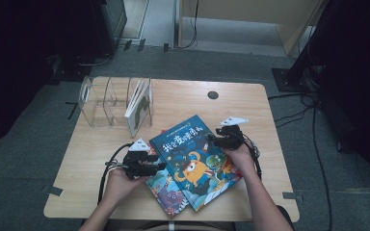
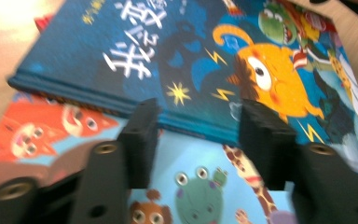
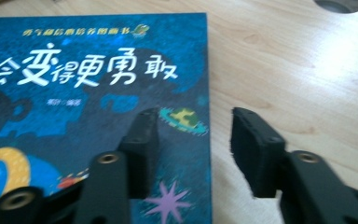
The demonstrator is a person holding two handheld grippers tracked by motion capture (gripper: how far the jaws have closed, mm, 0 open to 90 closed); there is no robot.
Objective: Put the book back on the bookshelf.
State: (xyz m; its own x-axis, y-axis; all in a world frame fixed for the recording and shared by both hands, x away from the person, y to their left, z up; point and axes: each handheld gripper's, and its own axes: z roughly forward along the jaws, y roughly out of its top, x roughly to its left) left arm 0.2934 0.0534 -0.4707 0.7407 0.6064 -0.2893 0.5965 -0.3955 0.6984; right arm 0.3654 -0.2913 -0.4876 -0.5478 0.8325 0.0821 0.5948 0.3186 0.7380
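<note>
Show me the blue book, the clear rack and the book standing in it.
blue book (image 1: 192, 154), high view, middle of its cover.
clear rack (image 1: 95, 103), high view, its left compartment wall.
standing book (image 1: 141, 108), high view, its cover, in the rightmost slot.

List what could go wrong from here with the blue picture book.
1. The blue picture book lies askew on a second book; lifting its spine may drag that one along.
2. The right gripper, jaws open, straddles the cover's edge; closing could crease it.
3. The left gripper is open too, so nothing is secured.
</note>
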